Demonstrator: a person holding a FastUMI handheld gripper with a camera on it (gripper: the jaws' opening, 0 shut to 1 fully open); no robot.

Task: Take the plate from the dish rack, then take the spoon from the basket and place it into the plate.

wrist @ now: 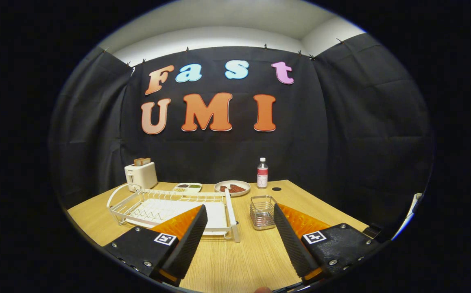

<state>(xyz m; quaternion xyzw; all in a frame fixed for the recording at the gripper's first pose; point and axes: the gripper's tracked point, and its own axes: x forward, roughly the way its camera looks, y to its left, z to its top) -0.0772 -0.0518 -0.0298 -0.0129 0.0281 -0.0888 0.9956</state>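
Observation:
A white wire dish rack stands on the wooden table, just beyond my left finger, which covers its near right corner. I cannot make out a plate among its wires. A small clear wire basket sits right of the rack, just ahead of my right finger; what it holds is too small to tell. My gripper hangs above the table's near part, open, with nothing between its fingers. The gap between them frames the rack's right end and the basket.
Along the back of the table stand a white toaster with bread in it, a small divided dish, a round plate with dark food and a bottle. A dark round hole lies near the bottle.

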